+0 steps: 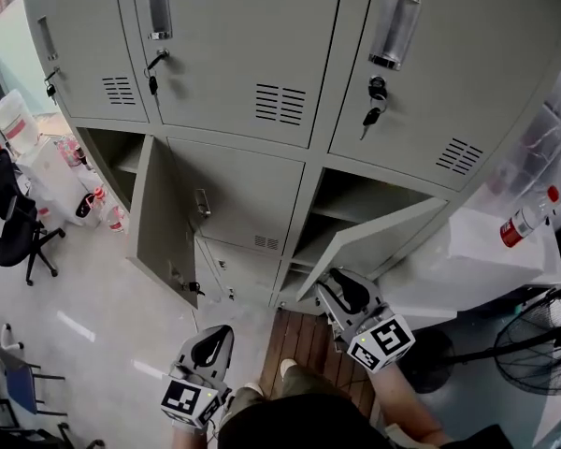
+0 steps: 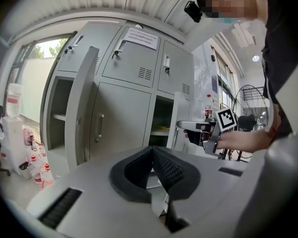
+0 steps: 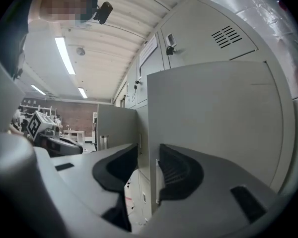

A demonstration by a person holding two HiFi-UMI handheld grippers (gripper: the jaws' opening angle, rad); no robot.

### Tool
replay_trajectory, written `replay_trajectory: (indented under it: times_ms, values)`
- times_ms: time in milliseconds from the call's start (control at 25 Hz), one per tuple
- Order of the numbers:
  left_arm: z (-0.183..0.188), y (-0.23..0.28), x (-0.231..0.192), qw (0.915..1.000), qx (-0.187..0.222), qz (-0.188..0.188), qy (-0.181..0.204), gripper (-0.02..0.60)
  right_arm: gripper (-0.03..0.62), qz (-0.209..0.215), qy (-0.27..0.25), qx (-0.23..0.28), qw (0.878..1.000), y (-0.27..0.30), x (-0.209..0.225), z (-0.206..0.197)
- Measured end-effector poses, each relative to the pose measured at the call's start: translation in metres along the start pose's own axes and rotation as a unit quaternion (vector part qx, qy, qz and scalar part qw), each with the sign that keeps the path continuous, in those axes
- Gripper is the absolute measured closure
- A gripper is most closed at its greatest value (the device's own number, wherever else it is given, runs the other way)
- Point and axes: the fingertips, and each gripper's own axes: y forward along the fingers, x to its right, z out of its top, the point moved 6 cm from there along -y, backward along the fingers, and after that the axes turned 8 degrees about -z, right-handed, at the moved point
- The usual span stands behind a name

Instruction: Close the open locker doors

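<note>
The grey locker bank (image 1: 262, 54) has two lower doors standing open. The left open door (image 1: 159, 223) swings out toward me; in the left gripper view the same left door (image 2: 84, 103) is edge-on. The right open door (image 1: 379, 239) juts out to the right, and its free edge sits between the jaws of my right gripper (image 1: 339, 283). In the right gripper view that right door (image 3: 213, 123) fills the frame and my right gripper (image 3: 148, 155) is closed on its thin edge. My left gripper (image 1: 213, 342) hangs lower left, shut and empty, away from both doors; its jaws (image 2: 151, 155) meet.
Keys (image 1: 374, 110) hang from an upper locker. A red bottle (image 1: 526, 219) lies on a white surface at right, above a floor fan (image 1: 533, 349). A black office chair (image 1: 19, 237) and red-capped bottles (image 1: 93, 204) stand at left. A wooden pallet (image 1: 304, 344) is underfoot.
</note>
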Motion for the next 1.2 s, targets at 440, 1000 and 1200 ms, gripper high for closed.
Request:
replay_trajectory:
  times_ms: [440,1000,1200]
  values:
    - [-0.002,0.012,-0.007,0.9975,0.000,0.070,-0.006,0.574,0.456,0.060,0.007,0.000,0.998,0.048,0.024,-0.002]
    - [-0.005,0.034,-0.006,0.9899,0.007,0.139,-0.028,0.574,0.454,0.116,0.007,0.004,0.993,0.094,0.053,-0.001]
    - [-0.004,0.041,-0.008,0.9885,0.012,0.148,-0.029,0.575,0.454,0.120,0.008,0.002,0.993,0.103,0.062,-0.002]
